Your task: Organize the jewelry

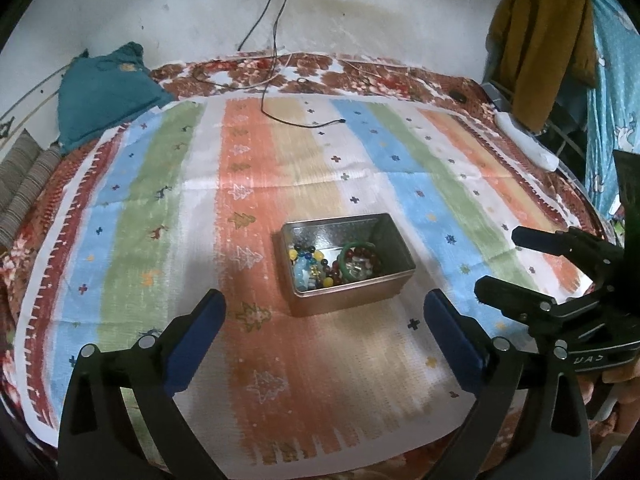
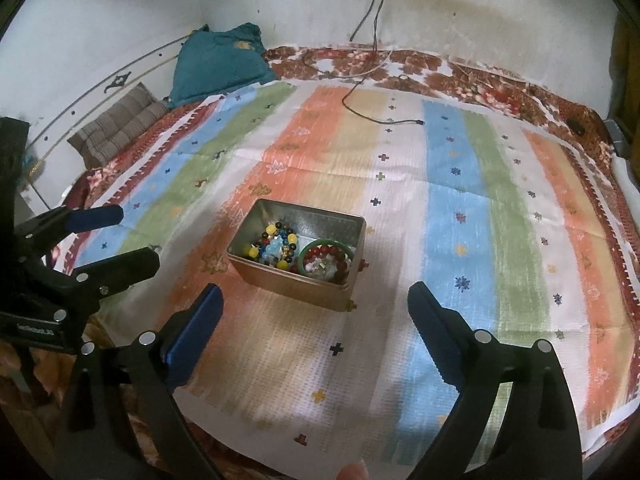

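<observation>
An open metal tin [image 1: 394, 240] [image 2: 338, 296] stands on the striped cloth. It holds beaded bracelets [image 1: 310, 266] [image 2: 276, 246] and a green bangle [image 1: 352, 246] [image 2: 306, 248] around dark red beads. My left gripper [image 1: 324, 300] is open and empty, just in front of the tin; it also shows at the left of the right wrist view [image 2: 136, 236]. My right gripper [image 2: 314, 292] is open and empty, in front of the tin; it also shows at the right of the left wrist view [image 1: 496, 260].
The striped cloth [image 1: 280, 160] [image 2: 440, 200] covers a floral bedspread [image 1: 360, 72]. A black charging cable [image 1: 304, 122] [image 2: 380, 120] lies at the far side. A teal pillow [image 1: 100, 92] [image 2: 220, 60] and a striped cushion [image 2: 120, 124] sit at the far left. Clothes [image 1: 540, 48] hang at the right.
</observation>
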### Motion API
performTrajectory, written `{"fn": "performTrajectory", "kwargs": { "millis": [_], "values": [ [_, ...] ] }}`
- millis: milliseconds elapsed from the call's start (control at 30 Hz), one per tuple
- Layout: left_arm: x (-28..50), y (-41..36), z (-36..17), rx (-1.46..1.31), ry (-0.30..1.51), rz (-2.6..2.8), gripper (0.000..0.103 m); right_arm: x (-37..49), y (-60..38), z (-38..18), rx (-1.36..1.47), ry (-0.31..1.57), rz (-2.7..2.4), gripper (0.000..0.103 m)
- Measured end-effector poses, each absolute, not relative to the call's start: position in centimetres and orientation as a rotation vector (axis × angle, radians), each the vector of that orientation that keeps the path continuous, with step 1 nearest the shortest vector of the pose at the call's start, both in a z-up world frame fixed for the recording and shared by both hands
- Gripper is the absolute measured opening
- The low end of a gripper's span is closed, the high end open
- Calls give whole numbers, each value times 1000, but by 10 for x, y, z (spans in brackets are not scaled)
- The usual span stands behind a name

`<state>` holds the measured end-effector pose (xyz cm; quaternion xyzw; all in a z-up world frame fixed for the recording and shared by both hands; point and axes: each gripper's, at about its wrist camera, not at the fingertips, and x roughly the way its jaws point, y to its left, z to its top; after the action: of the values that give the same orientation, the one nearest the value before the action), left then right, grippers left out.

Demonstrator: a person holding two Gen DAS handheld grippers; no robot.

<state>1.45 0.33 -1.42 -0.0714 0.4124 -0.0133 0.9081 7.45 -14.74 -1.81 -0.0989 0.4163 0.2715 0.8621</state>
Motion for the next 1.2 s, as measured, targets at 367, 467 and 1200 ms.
{"fn": "performTrajectory", "kwargs": {
  "millis": [367,467,1200],
  "values": [
    [11,2,-13,-129,835,-16,97,71,-149,-16,-205,861,570,96],
    [11,2,-12,-129,833,-16,97,71,-149,-15,-199,863,567,96],
    [6,2,-12,-104,802,15,97,69,-146,-18,-214,876,563,98]
  ]
}}
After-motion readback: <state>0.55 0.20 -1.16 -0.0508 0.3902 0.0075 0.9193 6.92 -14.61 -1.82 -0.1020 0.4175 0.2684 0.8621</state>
